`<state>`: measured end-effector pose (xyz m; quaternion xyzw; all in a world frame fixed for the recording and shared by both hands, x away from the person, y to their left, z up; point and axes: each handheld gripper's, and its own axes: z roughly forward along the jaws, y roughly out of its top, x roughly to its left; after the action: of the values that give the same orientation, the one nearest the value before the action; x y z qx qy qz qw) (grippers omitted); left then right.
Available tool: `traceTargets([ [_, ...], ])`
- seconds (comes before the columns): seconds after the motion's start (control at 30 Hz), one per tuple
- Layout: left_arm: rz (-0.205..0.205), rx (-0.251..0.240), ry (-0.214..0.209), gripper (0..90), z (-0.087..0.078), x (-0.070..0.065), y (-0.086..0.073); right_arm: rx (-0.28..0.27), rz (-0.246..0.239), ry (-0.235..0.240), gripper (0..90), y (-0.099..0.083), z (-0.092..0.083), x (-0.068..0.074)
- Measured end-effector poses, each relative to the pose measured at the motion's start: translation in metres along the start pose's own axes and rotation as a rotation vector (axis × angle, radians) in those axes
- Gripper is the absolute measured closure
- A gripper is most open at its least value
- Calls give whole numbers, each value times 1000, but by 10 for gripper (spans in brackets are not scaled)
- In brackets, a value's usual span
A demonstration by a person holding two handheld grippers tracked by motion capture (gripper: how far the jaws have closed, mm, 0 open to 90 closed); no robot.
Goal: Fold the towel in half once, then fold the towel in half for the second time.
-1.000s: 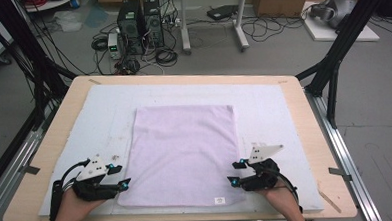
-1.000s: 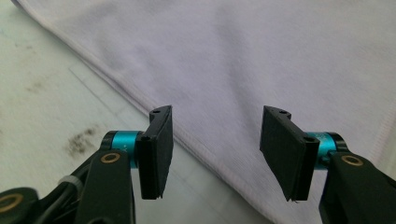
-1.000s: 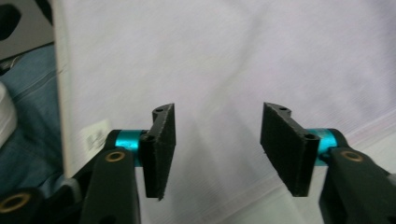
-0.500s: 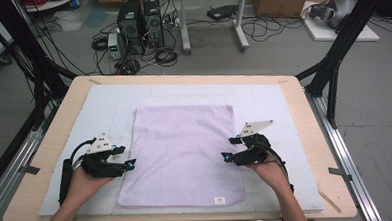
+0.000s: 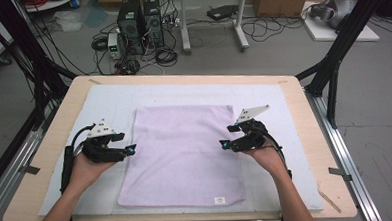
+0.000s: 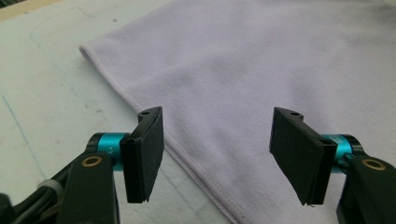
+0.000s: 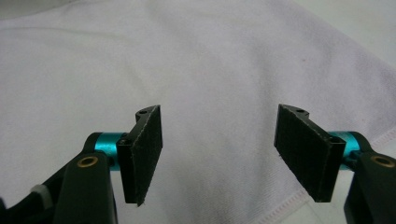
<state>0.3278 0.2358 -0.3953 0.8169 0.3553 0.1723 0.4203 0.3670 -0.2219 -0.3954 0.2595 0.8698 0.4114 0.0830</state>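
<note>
Lilac towel [image 5: 183, 153], flat on the mat: left gripper [image 5: 130, 150] and right gripper [image 5: 224, 145], jaws just parted and empty, flank its side edges; pinching both edges likely comes next.

No legible text anywhere. Small white label [image 5: 219, 200] sewn at near edge of the lilac towel [image 5: 183, 151], print too small to read. A faint mark on the teal fitting [image 6: 108, 145] behind one jaw in the left gripper view, not readable.
</note>
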Motion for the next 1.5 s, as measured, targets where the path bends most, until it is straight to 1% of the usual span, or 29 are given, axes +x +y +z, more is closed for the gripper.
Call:
traceTargets([
  [0.07, -14, -6, 7, 357, 2, 4, 3, -11, 4, -2, 321, 1, 0, -3],
  [0.1, -9, 3, 11, 357, 2, 6, 4, -11, 10, -3, 321, 0, 1, -4],
  [0.23, -18, 2, 21, 357, 4, 12, 10, -1, 17, -6, 321, 1, 2, -9],
  [0.33, -22, -4, 27, 357, 2, 14, 12, -11, 19, -8, 322, 1, 1, -11],
  [0.5, -28, -2, 35, 357, -2, 18, 14, -15, 12, -12, 322, 3, 0, -11],
  [0.57, -25, -4, 42, 354, -3, 19, 16, -17, 8, -16, 322, 3, -1, -11],
  [0.7, -24, -9, 45, 354, -2, 20, 19, -9, 9, -19, 322, 5, -3, -13],
  [0.83, -23, -6, 52, 355, -1, 25, 23, -14, 1, -24, 322, 10, -4, -15],
  [0.9, -39, -19, 57, 355, 1, 28, 26, 0, -11, -29, 323, 15, -4, -19],
  [0.93, -40, -25, 65, 354, 2, 30, 27, 1, -14, -32, 323, 18, -4, -21],
  [0.97, -52, -33, 67, 354, 3, 31, 28, -1, -11, -37, 323, 20, -5, -23],
  [1.0, -60, -29, 68, 354, 5, 33, 29, 2, -6, -39, 322, 22, -6, -25],
  [1.03, -59, -21, 71, 353, 6, 34, 30, 1, -8, -42, 322, 25, -7, -28],
  [1.13, -68, -26, 73, 354, 10, 37, 33, 0, -5, -53, 323, 29, -8, -32],
  [1.2, -74, -18, 72, 355, 12, 40, 37, 4, 0, -62, 323, 32, -9, -37],
  [1.27, -80, -40, 77, 357, 15, 43, 42, -12, 5, -73, 330, 32, -9, -41],
  [1.3, -78, -44, 81, 358, 16, 44, 46, -15, 18, -75, 325, 32, -9, -45],
  [1.33, -72, -39, 85, 358, 18, 46, 49, -1, 27, -78, 325, 32, -8, -49],
  [1.37, -63, -36, 101, 358, 21, 47, 53, 9, 24, -86, 325, 33, -8, -52],
  [1.4, -60, -46, 114, 359, 23, 47, 56, 9, 27, -96, 325, 35, -7, -57],
  [1.43, -56, -45, 113, 369, 26, 49, 59, 1, 37, -101, 326, 36, -7, -60],
  [1.5, -47, -30, 127, 374, 35, 53, 62, -4, 46, -112, 326, 37, -4, -69],
])
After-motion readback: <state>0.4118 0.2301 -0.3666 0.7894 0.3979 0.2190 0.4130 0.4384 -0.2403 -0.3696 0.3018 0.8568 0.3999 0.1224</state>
